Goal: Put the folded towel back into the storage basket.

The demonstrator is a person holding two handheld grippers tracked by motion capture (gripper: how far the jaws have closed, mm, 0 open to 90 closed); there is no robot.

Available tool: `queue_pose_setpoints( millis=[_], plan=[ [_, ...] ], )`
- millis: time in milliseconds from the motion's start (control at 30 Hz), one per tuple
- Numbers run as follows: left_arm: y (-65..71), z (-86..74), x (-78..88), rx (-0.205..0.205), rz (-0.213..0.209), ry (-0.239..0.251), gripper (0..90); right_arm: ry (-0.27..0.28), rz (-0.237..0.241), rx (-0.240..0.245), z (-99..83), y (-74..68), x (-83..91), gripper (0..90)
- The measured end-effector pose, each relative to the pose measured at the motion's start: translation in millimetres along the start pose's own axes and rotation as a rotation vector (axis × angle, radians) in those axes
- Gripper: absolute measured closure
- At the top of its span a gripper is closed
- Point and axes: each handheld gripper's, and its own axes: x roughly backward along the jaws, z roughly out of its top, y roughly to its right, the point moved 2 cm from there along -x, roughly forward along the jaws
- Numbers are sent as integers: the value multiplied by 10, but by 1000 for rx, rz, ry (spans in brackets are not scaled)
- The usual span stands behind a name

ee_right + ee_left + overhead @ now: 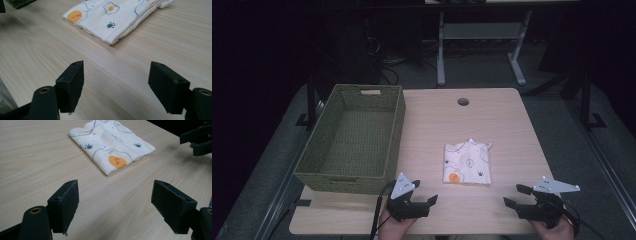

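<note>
Soft white printed cloth (467, 163), folded flat mid-table beside the basket (353, 138), we judged light and limp, best pinched at its near edge; left gripper (424, 201) and right gripper (513, 195) stood wide apart, empty.

Bottom edge of the high view crops both forearms just behind the hands. Room beyond the worktop (492, 125) too dark to read. Left gripper view: folded cloth (110, 143) cut off at top edge; another gripper (197, 138) cropped at upper right. Right gripper view: green basket (17, 3) a blurred sliver, upper left.
</note>
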Motion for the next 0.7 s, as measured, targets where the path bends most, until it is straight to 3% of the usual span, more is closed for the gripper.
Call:
queue_pose_setpoints(
  millis=[200, 367, 467, 700],
  plan=[
    [8, 99, -45, 41, -24, 23, 233, 7, 8, -30, 39, 5, -15, 285],
    [36, 227, -132, 38, -39, 24, 233, 24, 12, -20, 179, 8, -34, 286],
    [37, 291, -175, 50, -51, 25, 233, 33, 24, -37, 259, 43, -57, 292],
    [56, 500, -362, 34, -64, 2, 233, 17, 34, -63, 378, 138, -103, 294]
  ],
)
